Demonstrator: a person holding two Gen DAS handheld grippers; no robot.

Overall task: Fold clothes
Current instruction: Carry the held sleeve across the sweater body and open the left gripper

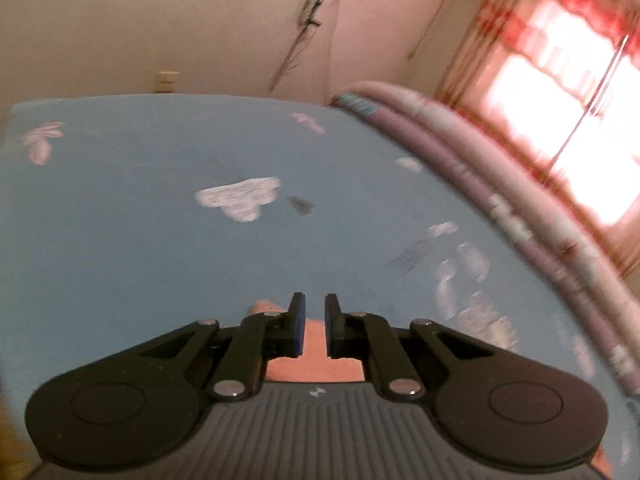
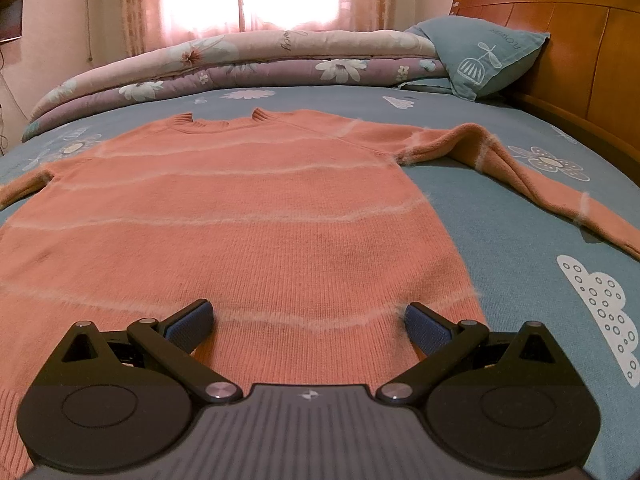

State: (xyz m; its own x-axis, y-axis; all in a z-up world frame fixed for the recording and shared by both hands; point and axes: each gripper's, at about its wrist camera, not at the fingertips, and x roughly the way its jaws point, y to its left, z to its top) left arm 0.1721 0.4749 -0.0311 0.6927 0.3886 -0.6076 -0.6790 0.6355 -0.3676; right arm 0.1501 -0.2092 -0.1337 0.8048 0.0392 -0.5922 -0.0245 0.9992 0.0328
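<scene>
Pillow (image 2: 484, 60) print reads "FLOWERS", inverted; quilt (image 2: 256, 50) script illegible. Salmon sweater (image 2: 240, 216) lies flat on the bed (image 2: 520, 240). Right tongs (image 2: 308, 326) released, angled down over its hem. Left tongs (image 1: 315, 320) clenched on sweater fabric, angled downward.

Salmon striped sweater (image 2: 240, 208), flat, bed-centred

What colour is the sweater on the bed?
Salmon pink sweater with thin pale stripes; clearest in the right wrist view.
</scene>
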